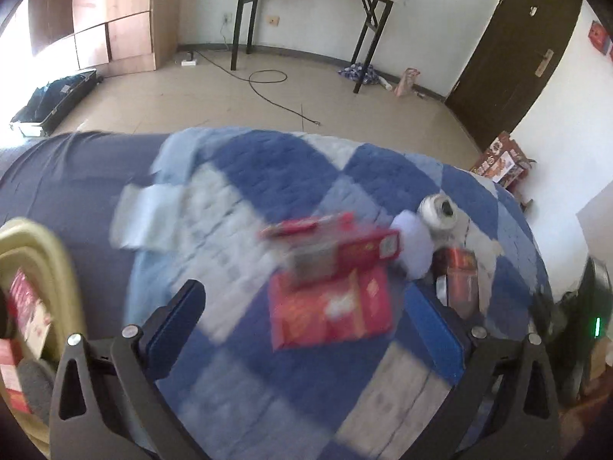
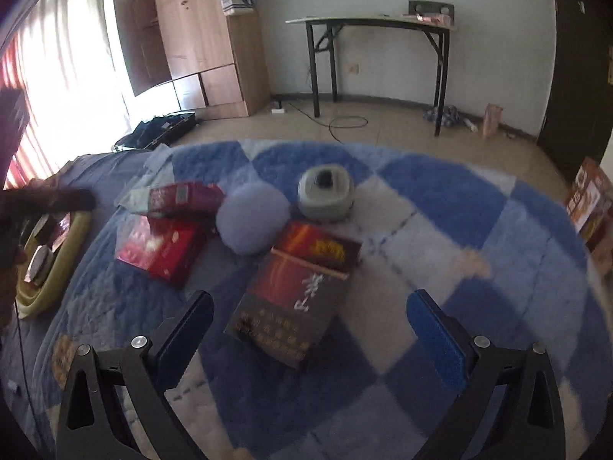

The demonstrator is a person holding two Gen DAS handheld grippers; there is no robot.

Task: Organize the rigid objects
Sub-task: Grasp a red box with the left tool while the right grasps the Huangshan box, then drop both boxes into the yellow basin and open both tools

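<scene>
Several rigid objects lie on a blue-and-white checked quilt (image 2: 440,237). A dark red carton (image 2: 295,291) lies just ahead of my right gripper (image 2: 310,314), which is open and empty above it. A bright red flat box (image 2: 161,249), a red packet (image 2: 180,197), a pale blue round object (image 2: 253,218) and a grey squarish container (image 2: 325,193) lie beyond. My left gripper (image 1: 306,306) is open and empty over the red flat box (image 1: 329,306), with a longer red box (image 1: 337,245) behind it. The white container (image 1: 438,211) and dark carton (image 1: 459,280) sit to the right.
An olive-yellow basket (image 1: 57,264) holding red boxes stands at the left edge of the bed; it also shows in the right wrist view (image 2: 72,237). A black-legged table (image 2: 371,23), a wooden cabinet (image 2: 207,50), an open suitcase (image 1: 53,103) and floor cables lie beyond the bed.
</scene>
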